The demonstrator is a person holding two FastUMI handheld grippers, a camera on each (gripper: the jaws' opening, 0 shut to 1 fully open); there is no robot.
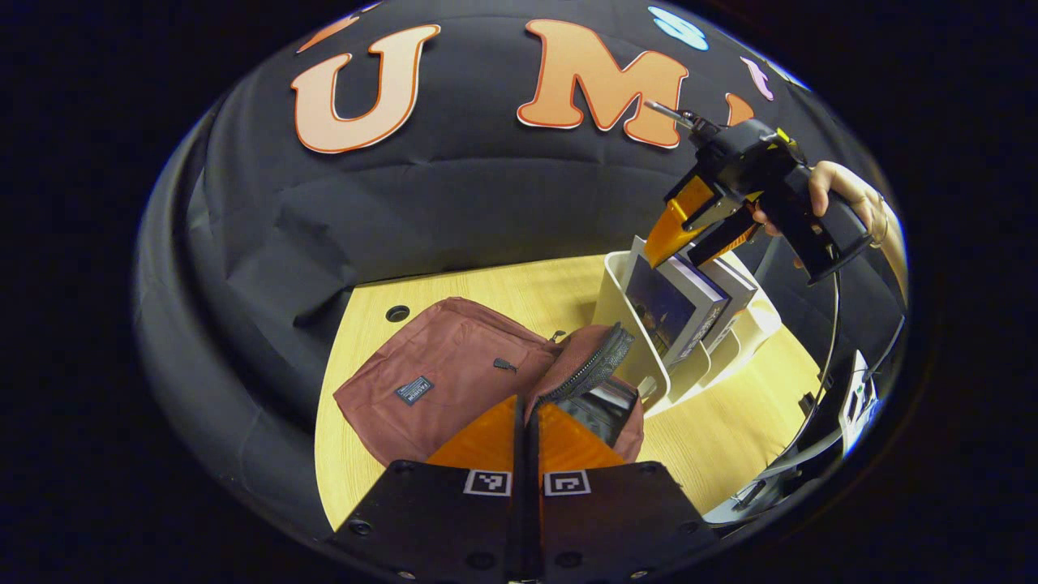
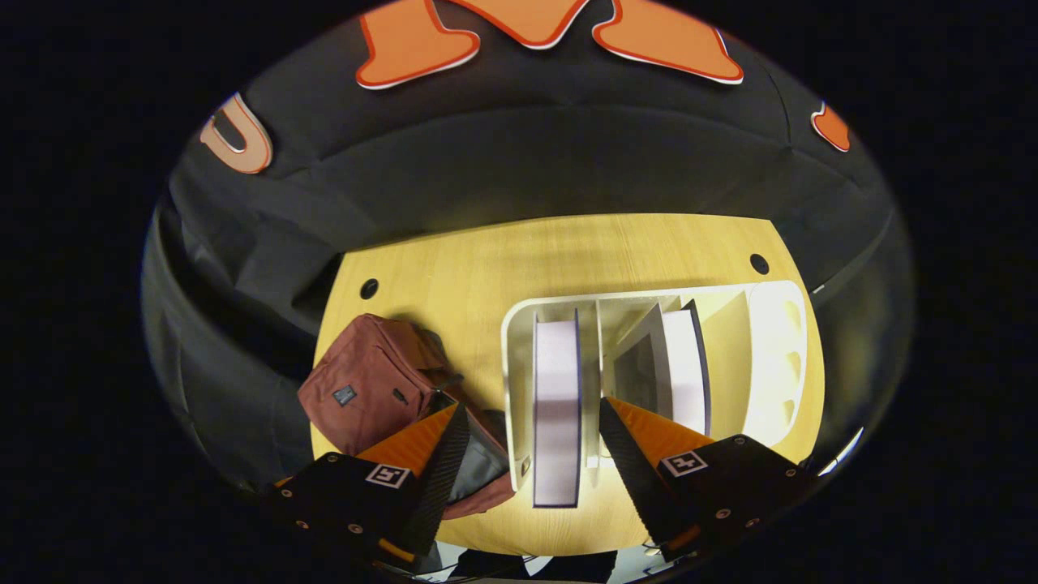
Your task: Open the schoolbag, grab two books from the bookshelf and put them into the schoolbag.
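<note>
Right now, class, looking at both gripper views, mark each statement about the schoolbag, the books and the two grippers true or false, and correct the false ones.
1. The schoolbag is zipped shut. False: its top gapes open by the left gripper.
2. The right gripper is open above a book in the bookshelf. True.
3. The left gripper's fingers are spread wide. False: they are closed together.
4. The bookshelf stands on the wooden table beside the schoolbag. True.
5. The bookshelf holds one book. False: another book leans in the next compartment.
</note>
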